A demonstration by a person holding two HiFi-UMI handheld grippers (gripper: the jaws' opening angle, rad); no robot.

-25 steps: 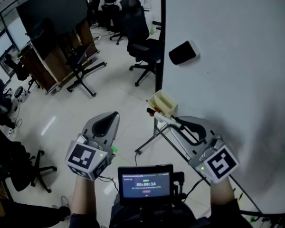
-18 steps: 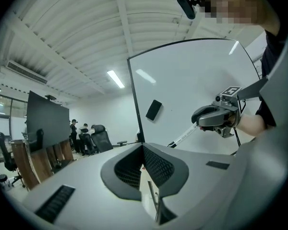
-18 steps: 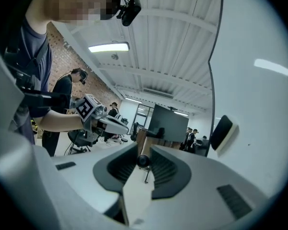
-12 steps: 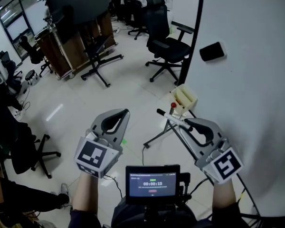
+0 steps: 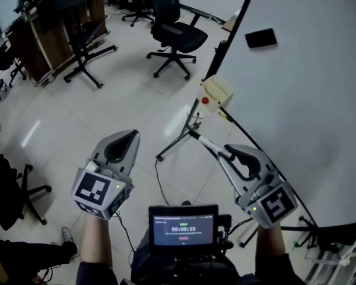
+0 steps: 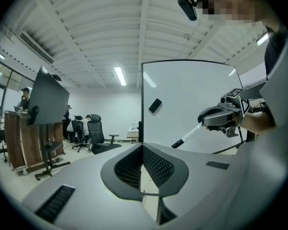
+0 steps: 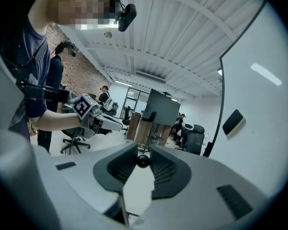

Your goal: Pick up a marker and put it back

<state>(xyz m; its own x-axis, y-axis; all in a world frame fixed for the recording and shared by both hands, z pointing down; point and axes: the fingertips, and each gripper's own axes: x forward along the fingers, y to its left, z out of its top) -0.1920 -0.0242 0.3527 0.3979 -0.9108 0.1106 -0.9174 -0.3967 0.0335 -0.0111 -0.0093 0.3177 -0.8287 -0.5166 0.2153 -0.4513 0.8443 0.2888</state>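
Observation:
A white marker (image 5: 209, 145) with a black cap sticks out ahead of my right gripper (image 5: 230, 154), whose jaws are shut on its barrel. In the right gripper view the marker's black end (image 7: 143, 161) sits pinched between the two jaws. The marker's tip hangs in the air below a cream tray (image 5: 216, 91) fixed at the whiteboard's (image 5: 308, 88) lower edge. My left gripper (image 5: 126, 136) is held to the left over the floor, shut and with nothing in it. The left gripper view shows the marker (image 6: 188, 135) in the right gripper (image 6: 221, 119) in front of the board.
A black eraser (image 5: 261, 38) sticks to the whiteboard. A red object (image 5: 205, 100) sits by the cream tray. The board's stand legs (image 5: 177, 142) reach across the tiled floor. Office chairs (image 5: 177, 37) and desks (image 5: 41, 34) stand farther back, and a small screen (image 5: 183, 225) is mounted below the grippers.
Both grippers have moved together while the head view swung. The marker's tip, close to the cream tray a second ago, is now well clear of it. The right grip has not changed.

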